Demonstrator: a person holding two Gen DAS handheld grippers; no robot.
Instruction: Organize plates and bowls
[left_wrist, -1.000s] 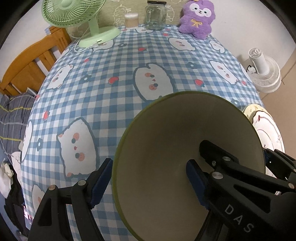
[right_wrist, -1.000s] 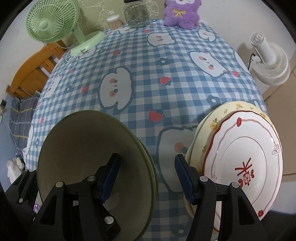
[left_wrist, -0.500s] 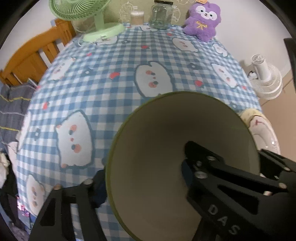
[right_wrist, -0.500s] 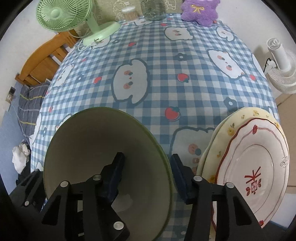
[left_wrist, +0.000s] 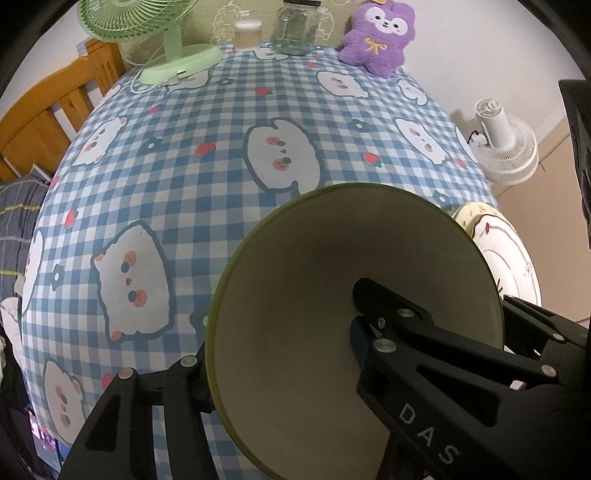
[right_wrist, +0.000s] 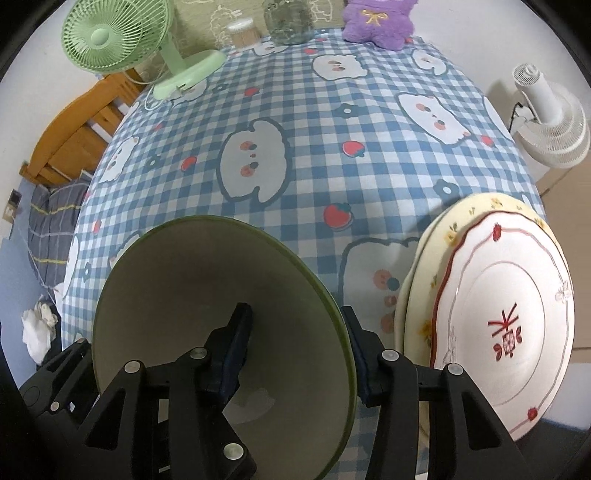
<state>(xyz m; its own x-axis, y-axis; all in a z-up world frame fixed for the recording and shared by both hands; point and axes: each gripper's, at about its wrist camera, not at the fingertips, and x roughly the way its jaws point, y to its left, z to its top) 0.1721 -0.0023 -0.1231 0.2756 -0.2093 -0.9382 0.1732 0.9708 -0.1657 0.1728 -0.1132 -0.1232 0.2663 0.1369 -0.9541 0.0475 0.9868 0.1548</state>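
A wide green bowl (left_wrist: 314, 314) with a pale inside sits near the front edge of the checked tablecloth (left_wrist: 207, 192). My left gripper (left_wrist: 280, 354) straddles its left wall. One finger is inside, and the other is outside with its pad hidden behind the rim. Its jaws are closing on that wall. In the right wrist view the same bowl (right_wrist: 207, 295) has its right wall pinched by my right gripper (right_wrist: 295, 328), one finger inside and one outside. Right of the bowl, a white plate with red trim (right_wrist: 506, 325) lies on a cream flowered plate (right_wrist: 424, 277).
A green desk fan (left_wrist: 166, 37), a small lidded tub (left_wrist: 248, 35), a glass jar (left_wrist: 295, 26) and a purple plush toy (left_wrist: 380, 33) line the table's far edge. A white fan (left_wrist: 506, 147) stands on the floor to the right. A wooden bed frame (left_wrist: 48, 110) is on the left.
Both grippers' jaws have narrowed onto the bowl's walls. The second rim that showed under the bowl in the right wrist view is now out of sight. The plates have not moved.
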